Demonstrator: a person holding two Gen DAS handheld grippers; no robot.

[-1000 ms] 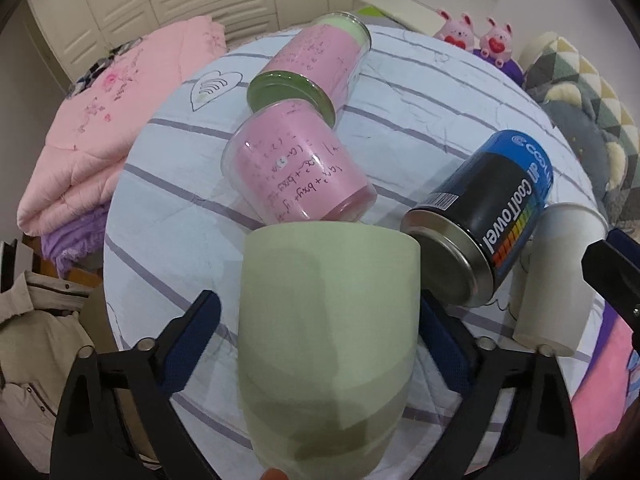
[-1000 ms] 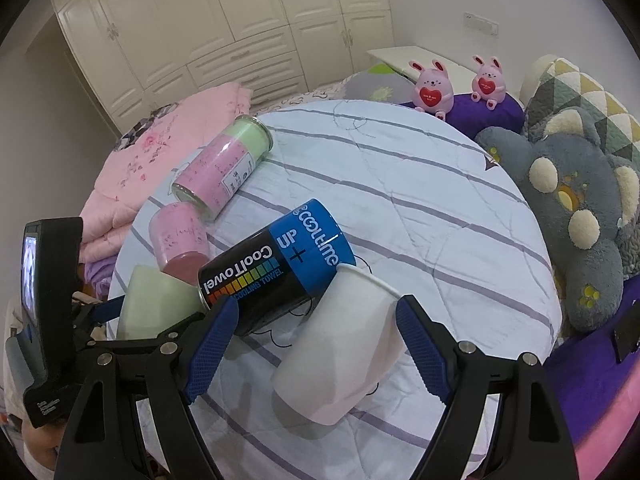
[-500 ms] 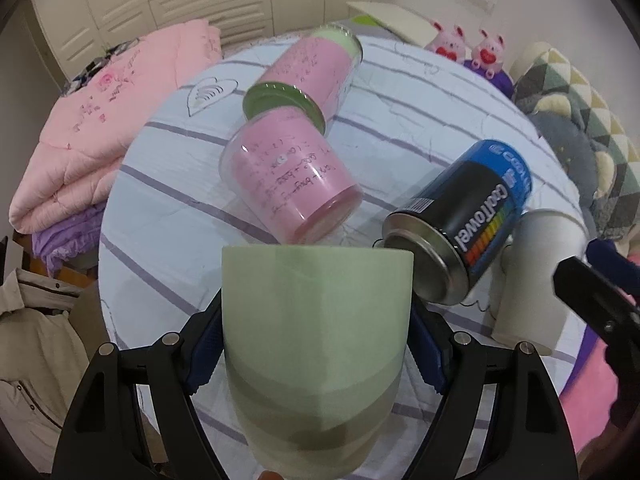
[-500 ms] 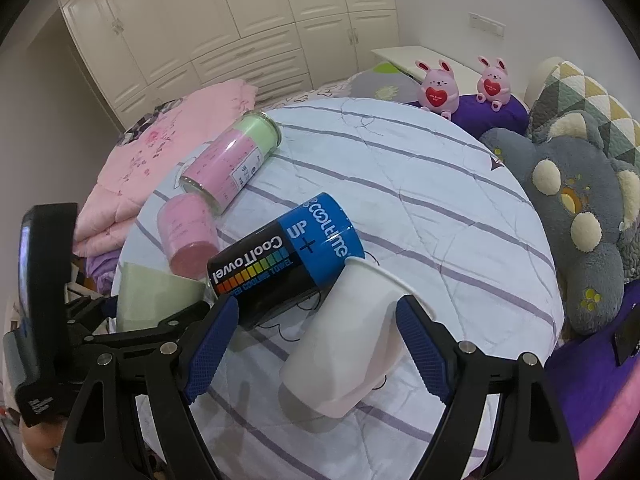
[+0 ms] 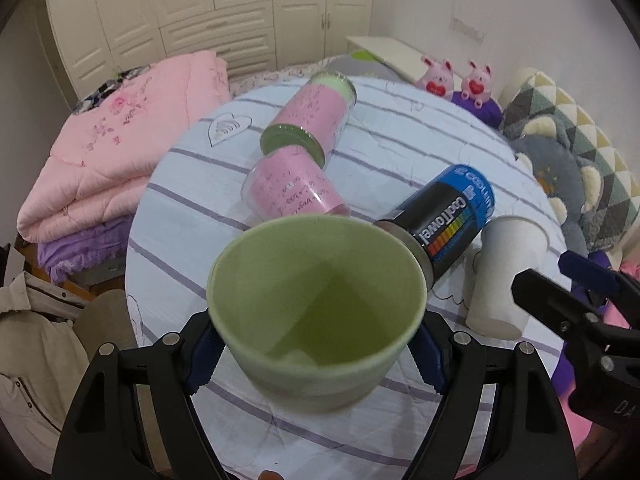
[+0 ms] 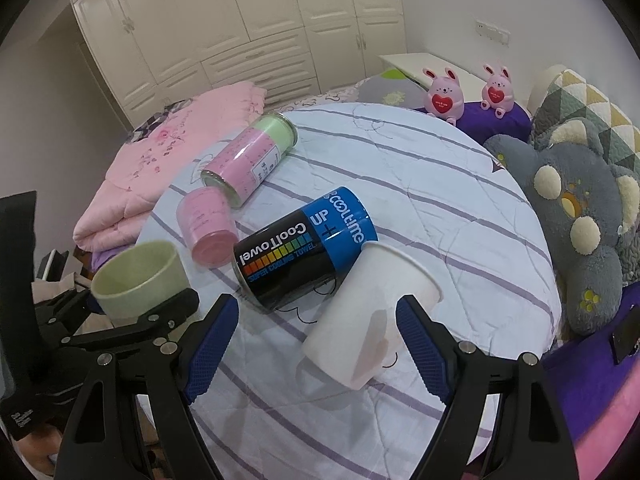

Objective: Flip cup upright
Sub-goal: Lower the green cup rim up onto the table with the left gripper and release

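Note:
My left gripper is shut on a pale green cup, held above the near edge of the round table with its open mouth up and tilted slightly away from me. The cup also shows in the right wrist view, at the left, mouth up. A white paper cup lies on its side on the striped cloth, its mouth toward the far right. My right gripper is open, with the white cup's base end between its blue pads, not touching.
A blue-black CoolTowel can lies against the white cup. A pink cup and a pink-green jar lie farther left. The table has a striped cloth. Plush toys sit to the right, a pink quilt to the left.
The green cup in my left gripper has turned from mouth-down to mouth-up and risen. My right gripper has edged a little closer to the white cup.

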